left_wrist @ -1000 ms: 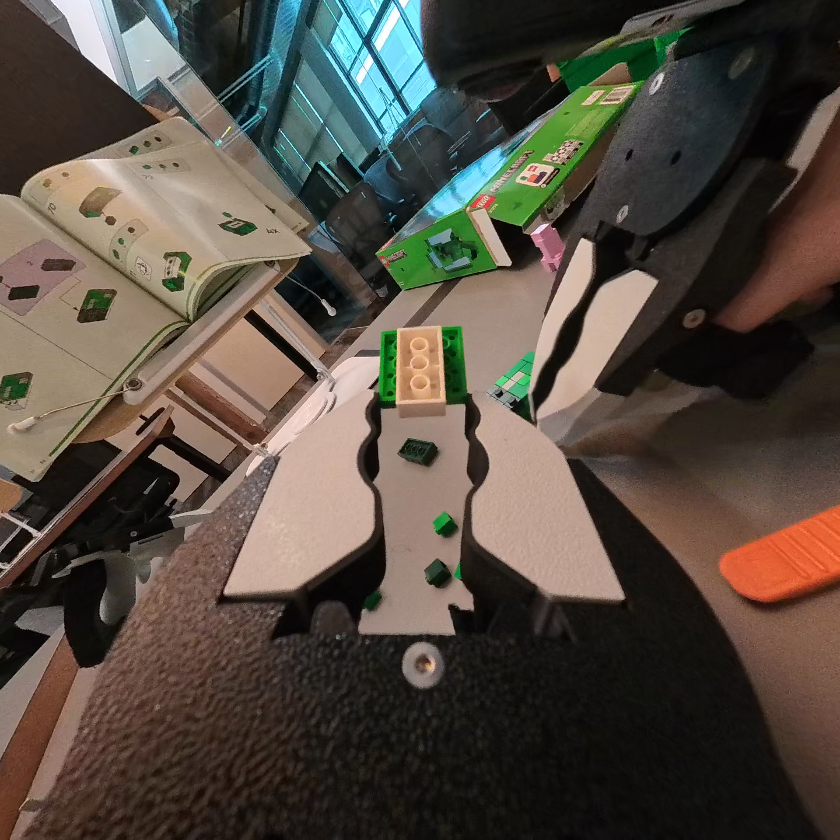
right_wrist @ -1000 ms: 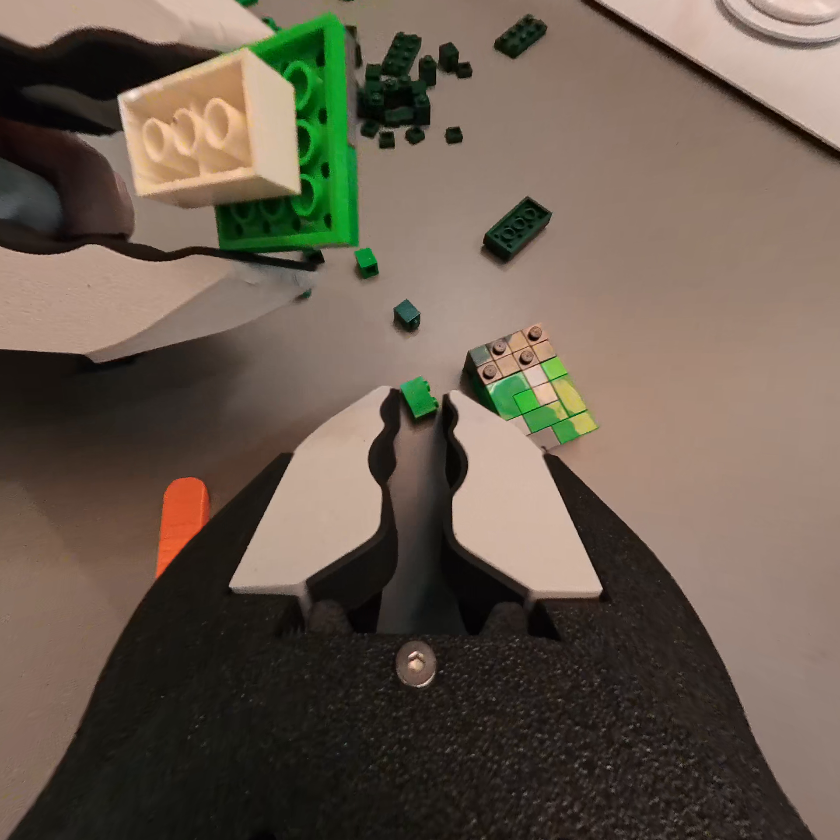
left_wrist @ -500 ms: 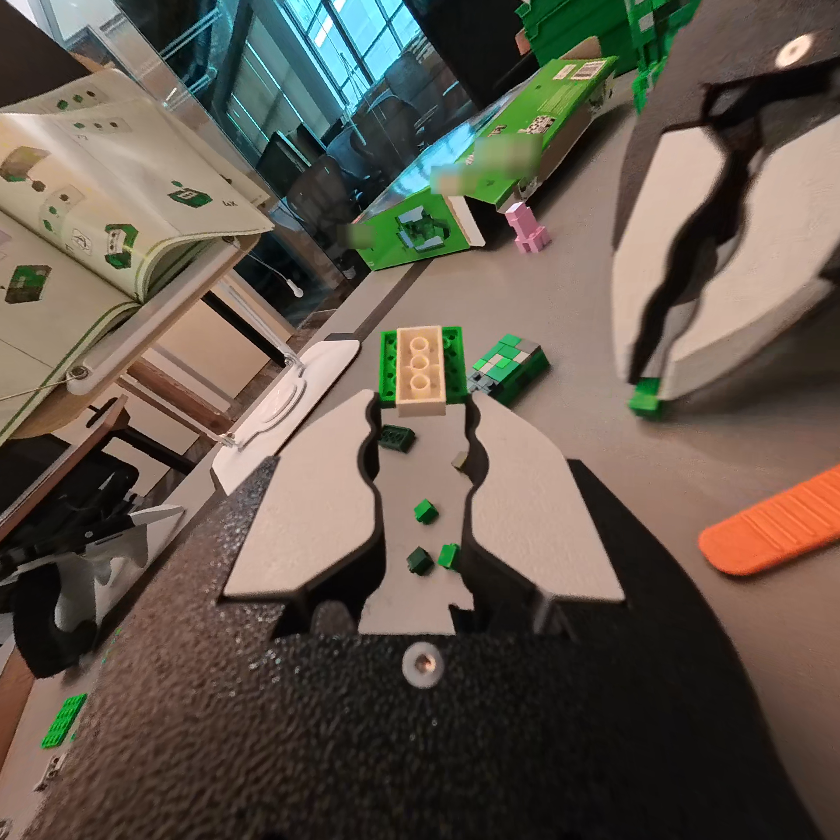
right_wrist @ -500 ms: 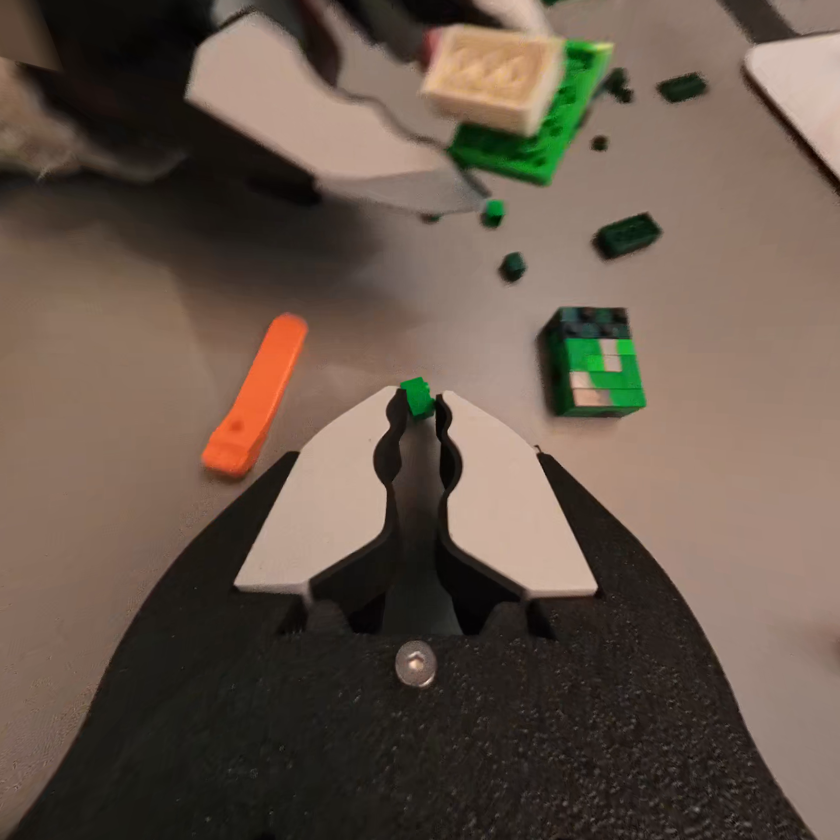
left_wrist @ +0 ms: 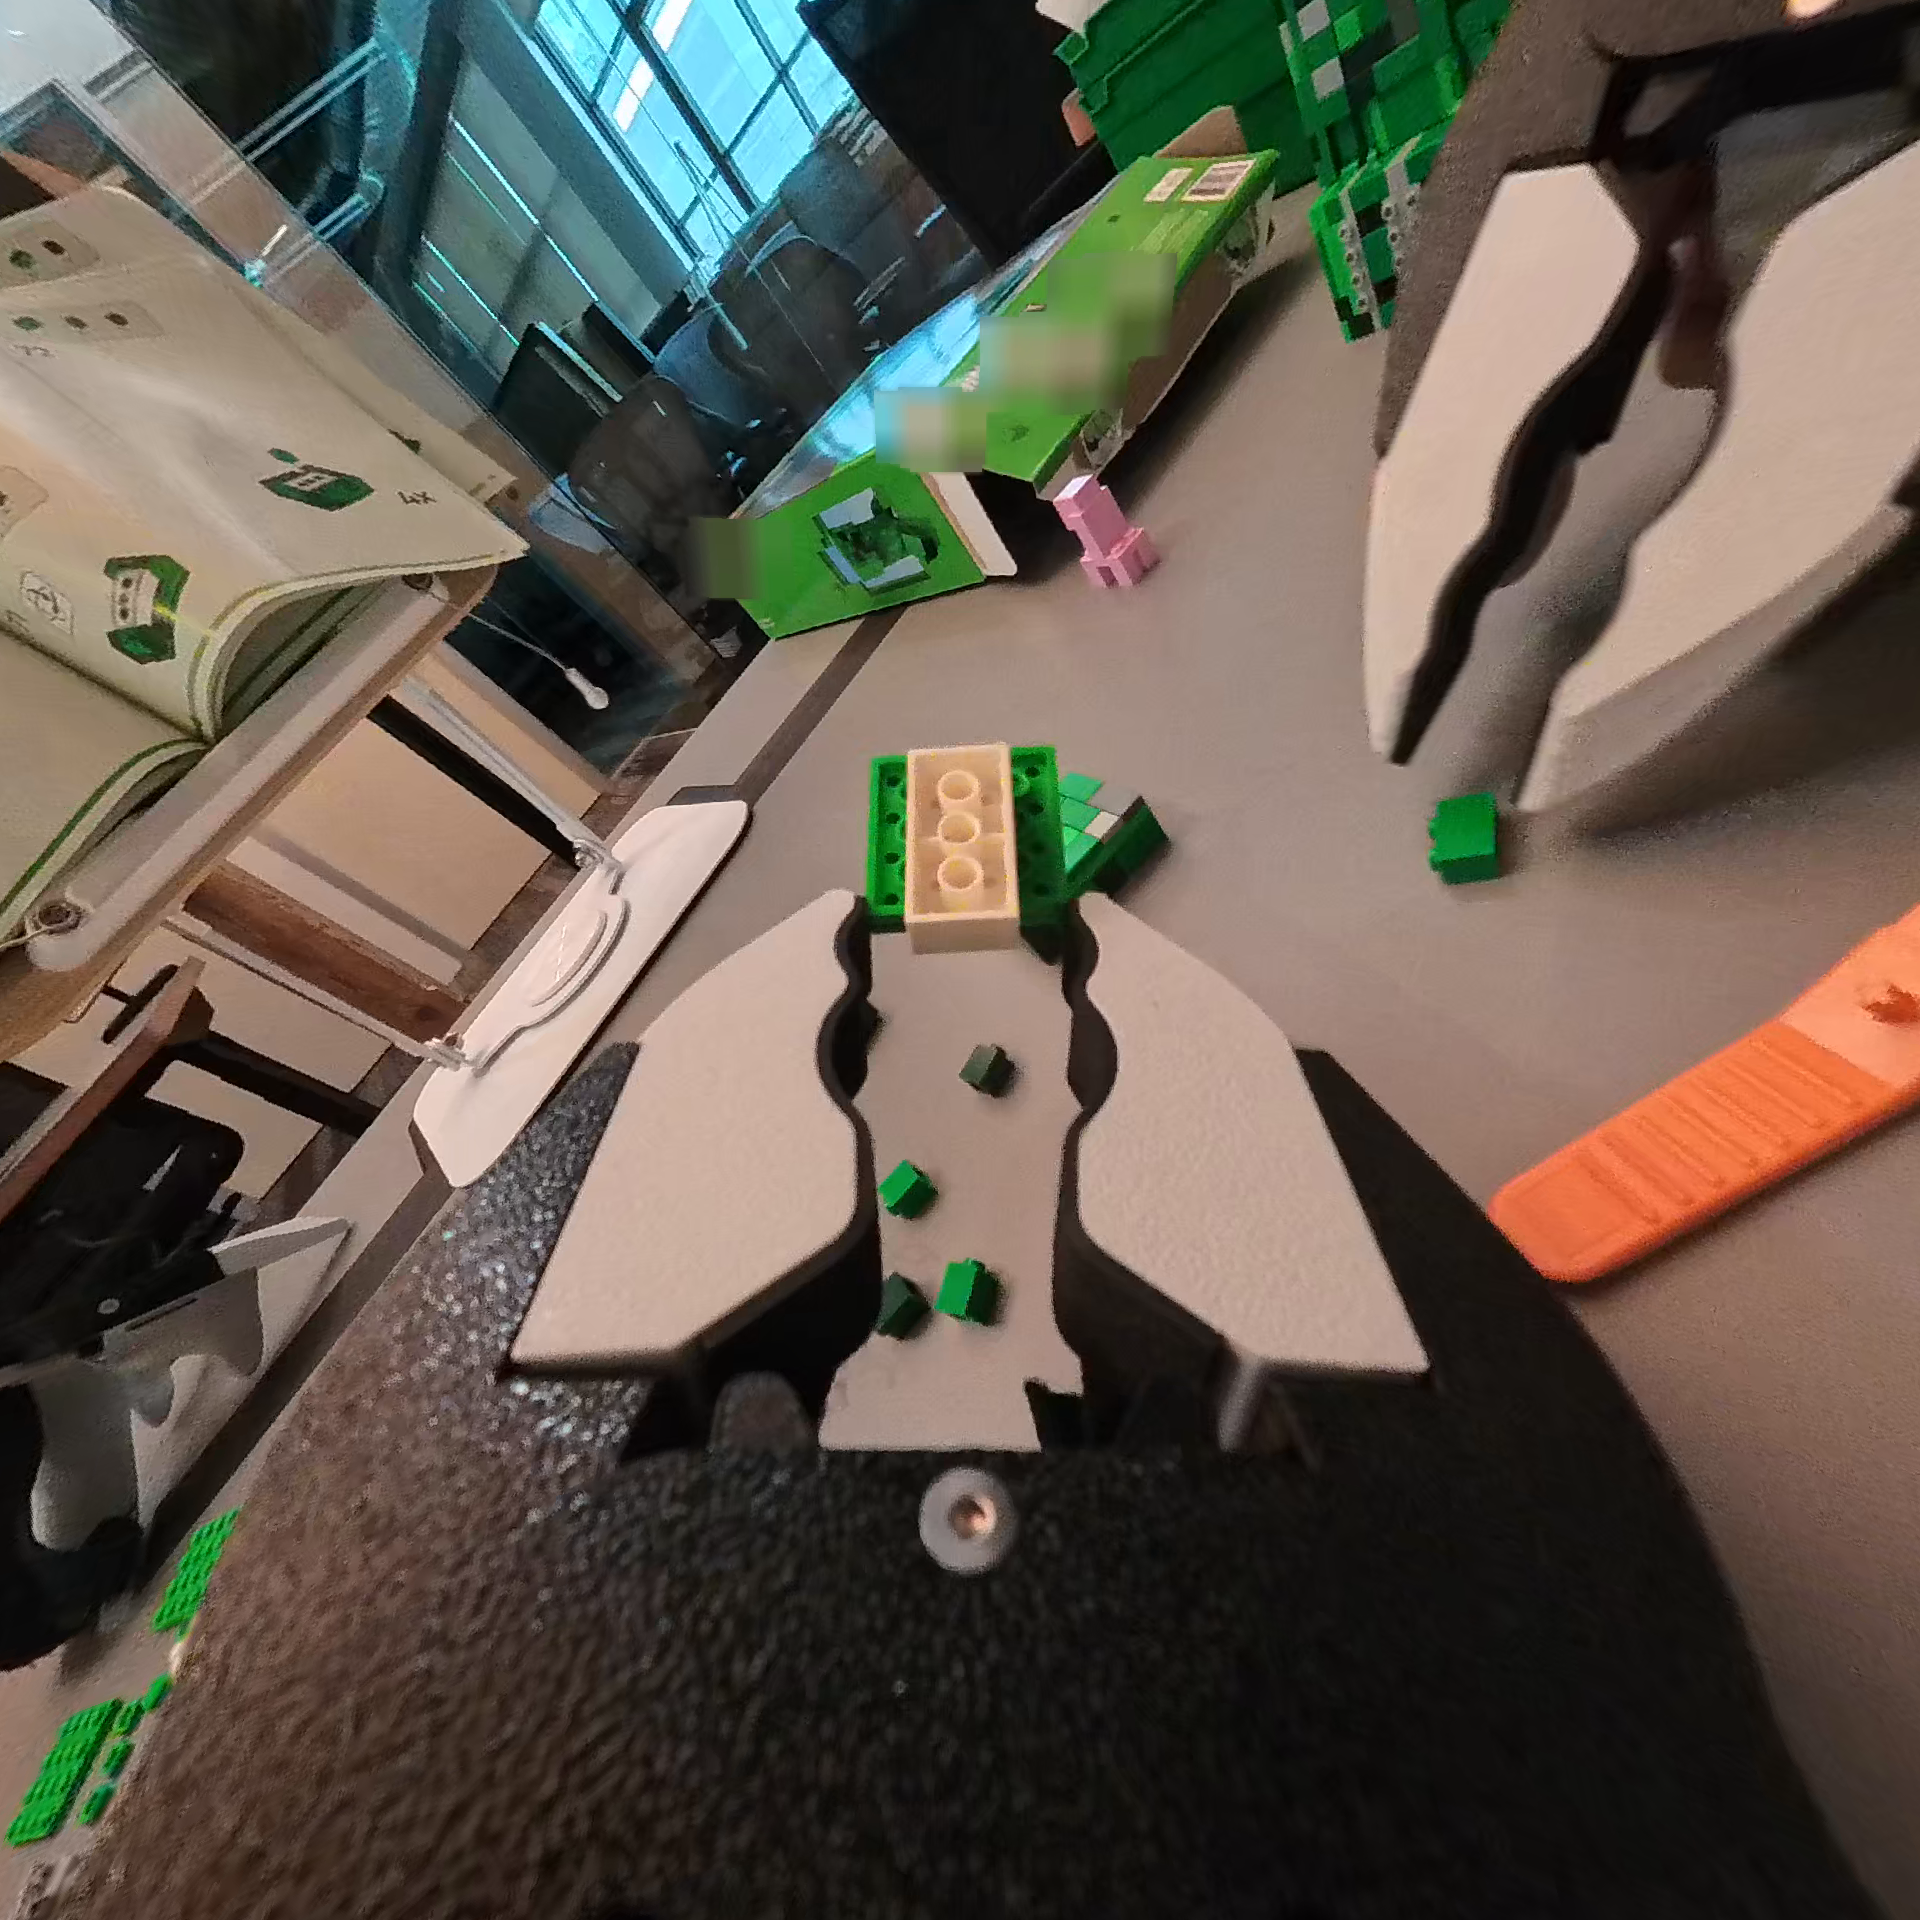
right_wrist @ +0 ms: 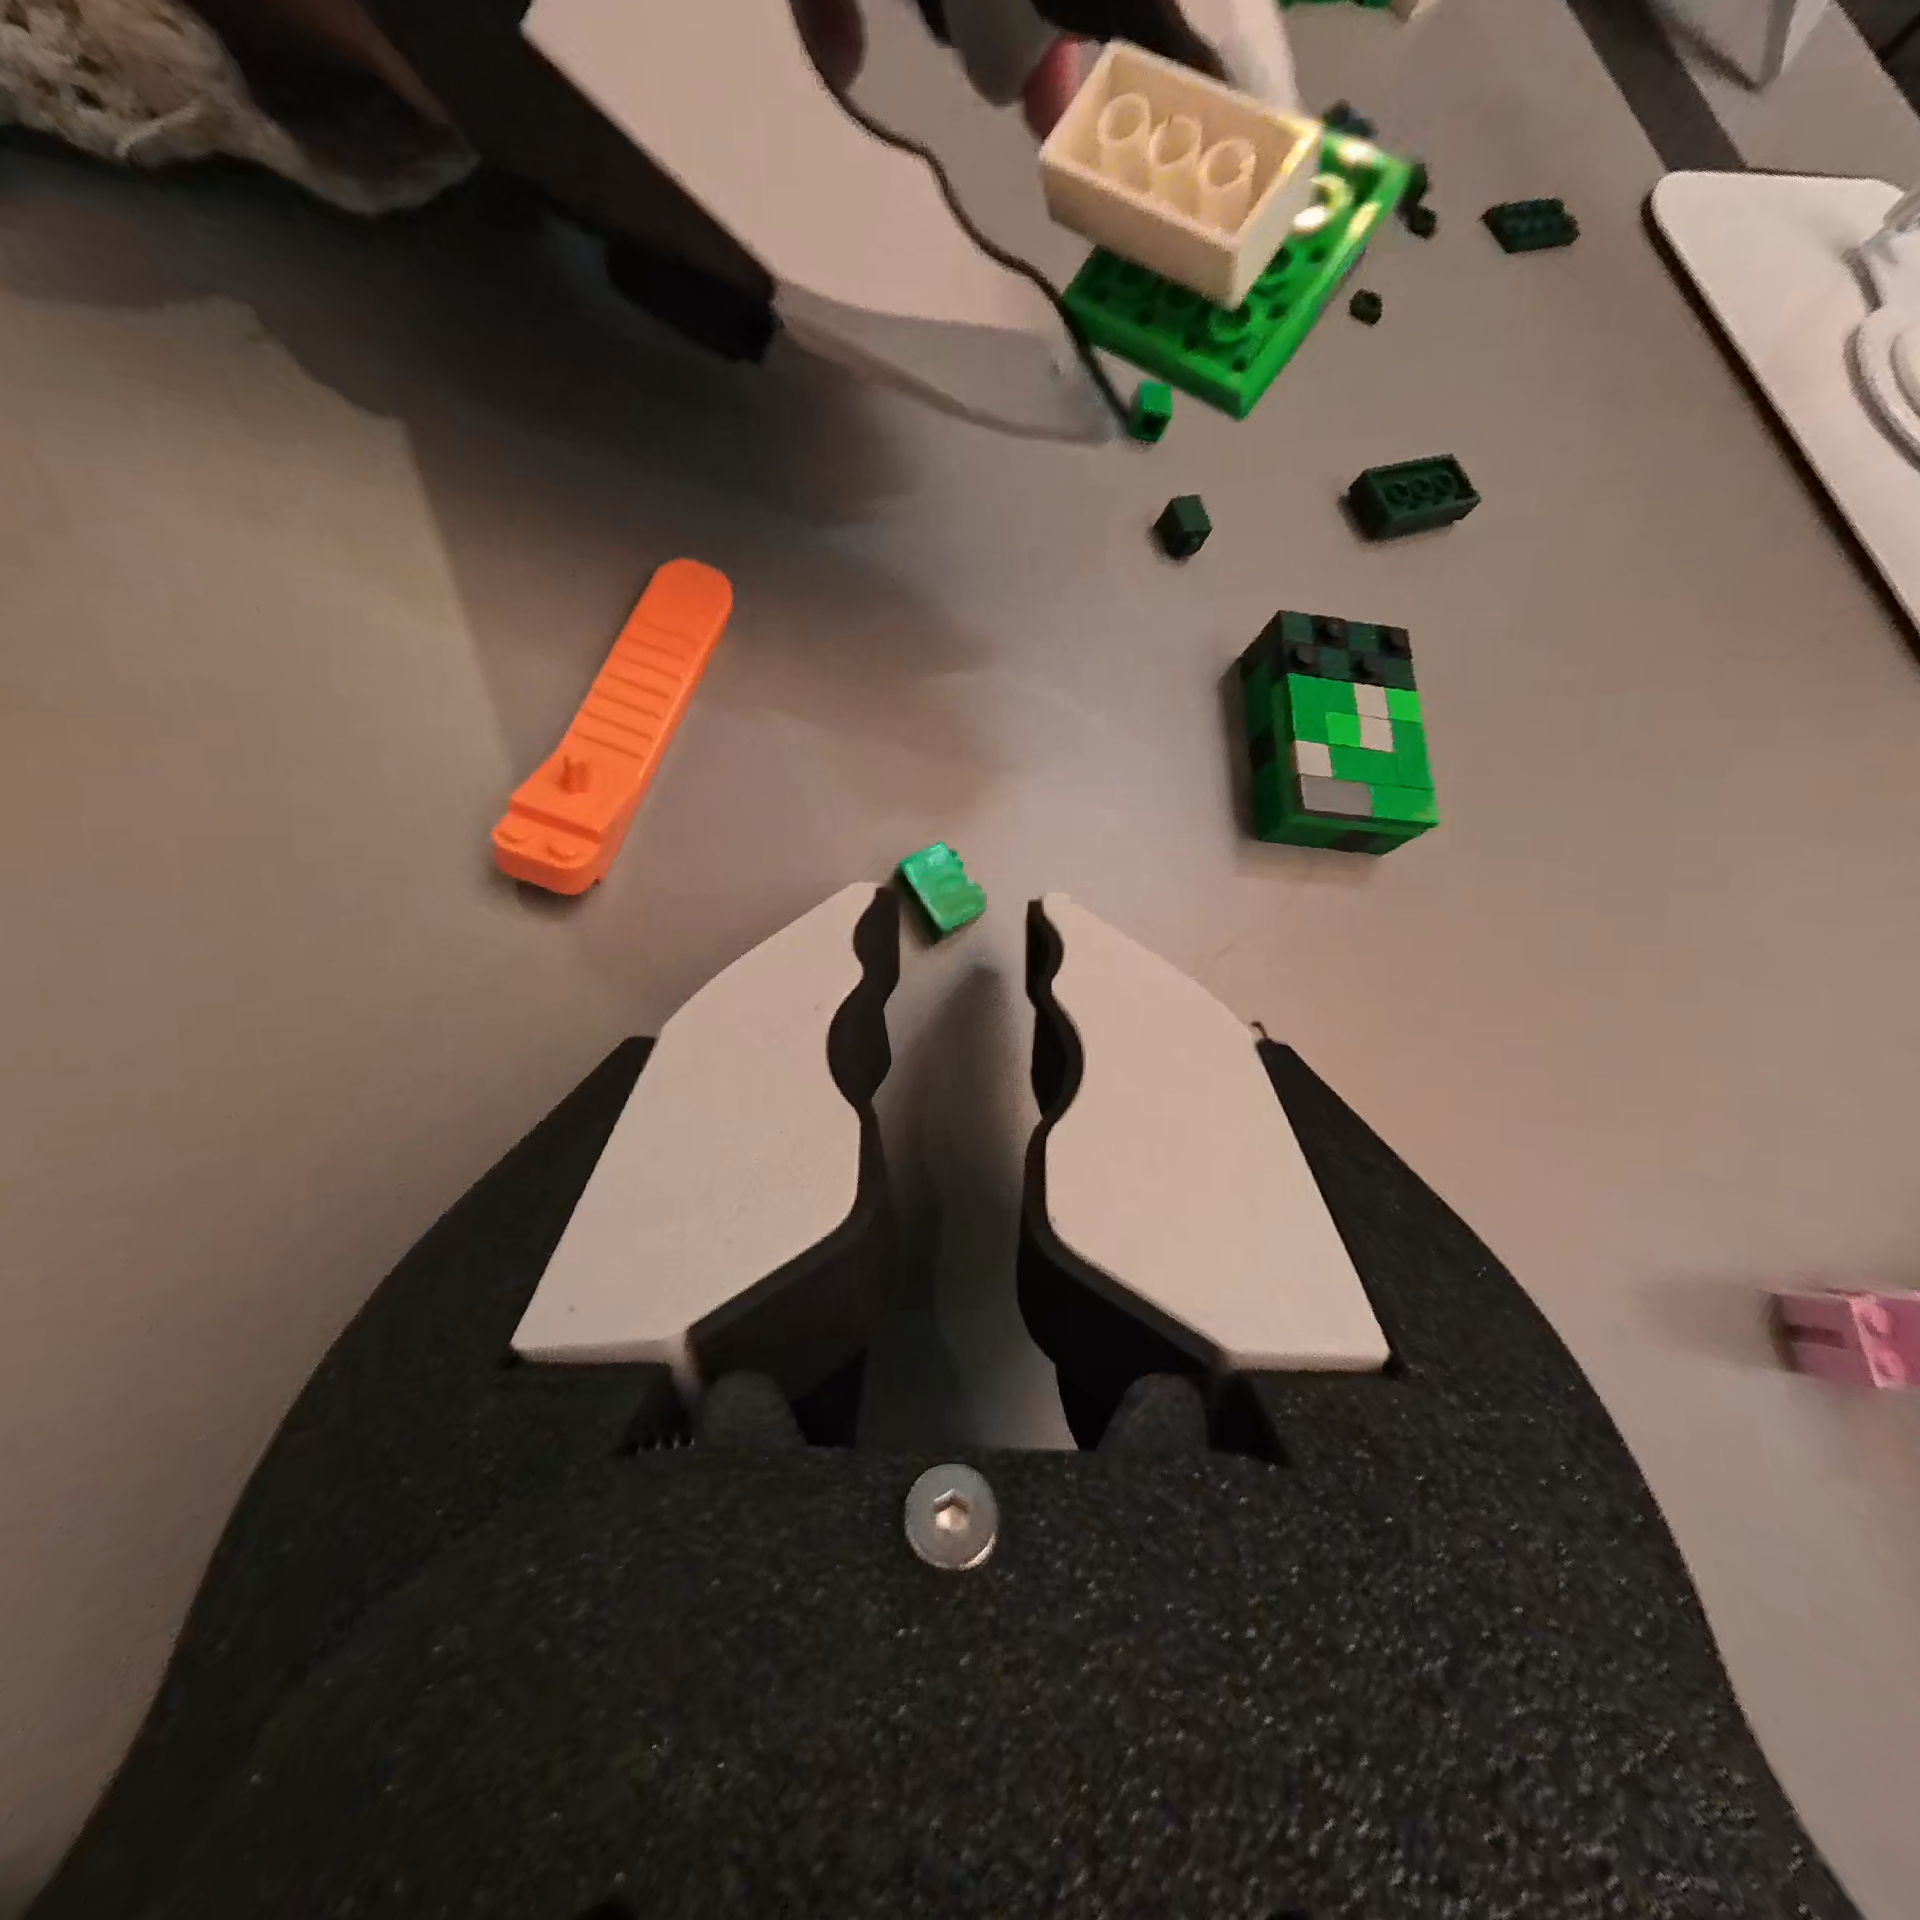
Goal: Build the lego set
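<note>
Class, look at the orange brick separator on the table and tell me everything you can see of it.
The orange brick separator is a flat, wedge-shaped plastic tool with a ribbed handle, a small upright peg and studs at its wider end. It lies flat on the grey table, untouched, left of the right gripper and apart from the bricks.

Office-type workspace: big grid windows [left_wrist: 665, 125] w/ glass partition and dark desk chairs [left_wrist: 665, 468] far ahead of the left gripper, grey table [left_wrist: 1299, 727] under it, instruction booklet [left_wrist: 187, 436] on a stand up-left.
</note>
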A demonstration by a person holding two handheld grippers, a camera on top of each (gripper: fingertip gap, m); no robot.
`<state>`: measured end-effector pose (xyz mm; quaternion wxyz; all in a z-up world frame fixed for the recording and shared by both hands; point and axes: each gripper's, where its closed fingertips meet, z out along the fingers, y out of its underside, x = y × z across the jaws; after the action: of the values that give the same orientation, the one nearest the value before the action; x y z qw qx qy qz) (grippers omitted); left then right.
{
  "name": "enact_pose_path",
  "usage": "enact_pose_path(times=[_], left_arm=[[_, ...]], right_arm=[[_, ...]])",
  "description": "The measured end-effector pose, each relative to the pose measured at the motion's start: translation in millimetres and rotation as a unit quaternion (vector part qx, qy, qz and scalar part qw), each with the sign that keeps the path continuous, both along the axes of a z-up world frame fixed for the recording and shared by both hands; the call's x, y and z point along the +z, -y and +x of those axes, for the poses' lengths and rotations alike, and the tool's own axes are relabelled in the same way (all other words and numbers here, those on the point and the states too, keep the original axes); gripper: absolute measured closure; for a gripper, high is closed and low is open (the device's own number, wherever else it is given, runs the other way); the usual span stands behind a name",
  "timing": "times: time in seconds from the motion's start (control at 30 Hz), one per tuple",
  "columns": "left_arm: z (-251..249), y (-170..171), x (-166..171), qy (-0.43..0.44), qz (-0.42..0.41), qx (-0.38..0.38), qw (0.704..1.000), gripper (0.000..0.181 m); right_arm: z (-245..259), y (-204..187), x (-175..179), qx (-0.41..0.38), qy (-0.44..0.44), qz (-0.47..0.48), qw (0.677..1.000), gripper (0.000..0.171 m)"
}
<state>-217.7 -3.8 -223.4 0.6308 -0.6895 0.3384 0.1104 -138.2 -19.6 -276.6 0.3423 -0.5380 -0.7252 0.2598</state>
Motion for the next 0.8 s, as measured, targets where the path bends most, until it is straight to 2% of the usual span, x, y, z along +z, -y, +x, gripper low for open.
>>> enact_pose_path(times=[0.13, 0.2, 0.3, 0.33, 0.4, 0.47, 0.57, 0.67, 0.8], left_arm=[[2.8, 0.5, -2.7, -0.015, -0.001, -0.004, 1.0, 0.145], [2.8, 0.3, -3.4, -0.015, -0.003, -0.003, 1.0, 0.145], [-1.2, -0.8, -1.8, -0.01, -0.002, 0.008, 1.0, 0.145], [-3.3, -1.4, -1.2, -0.007, -0.002, 0.014, 1.0, 0.145], [-6.9, -2.4, -0.3, 0.0, -0.002, 0.022, 1.0, 0.145], [-7.0, -2.5, 0.3, 0.009, -0.003, 0.021, 1.0, 0.145], [-4.3, -2.3, -1.1, 0.007, -0.005, 0.017, 1.0, 0.145], [-1.3, -1.7, -3.8, -0.004, -0.007, 0.01, 1.0, 0.145], [-0.4, -1.7, -5.9, -0.003, -0.011, 0.005, 1.0, 0.145]], right_arm=[[-2.3, -28.9, 1.9, -0.088, -0.005, 0.031, 0.996, 0.157], [-0.6, -29.2, 1.3, -0.09, 0.0, 0.038, 0.995, 0.16], [1.5, -19.5, 5.3, -0.106, -0.007, -0.041, 0.993, 0.151], [3.0, -17.3, 7.2, -0.131, -0.007, -0.077, 0.988, 0.144], [6.5, -23.5, 14.8, -0.226, -0.035, -0.101, 0.968, 0.14], [4.8, -11.3, 20.4, -0.256, -0.069, -0.116, 0.957, 0.139], [2.9, 2.4, 6.0, -0.266, -0.022, -0.087, 0.96, 0.133], [-0.9, -1.3, -0.7, -0.281, 0.015, -0.042, 0.959, 0.137], [-5.0, -0.9, -2.6, -0.286, 0.033, -0.038, 0.957, 0.139]])
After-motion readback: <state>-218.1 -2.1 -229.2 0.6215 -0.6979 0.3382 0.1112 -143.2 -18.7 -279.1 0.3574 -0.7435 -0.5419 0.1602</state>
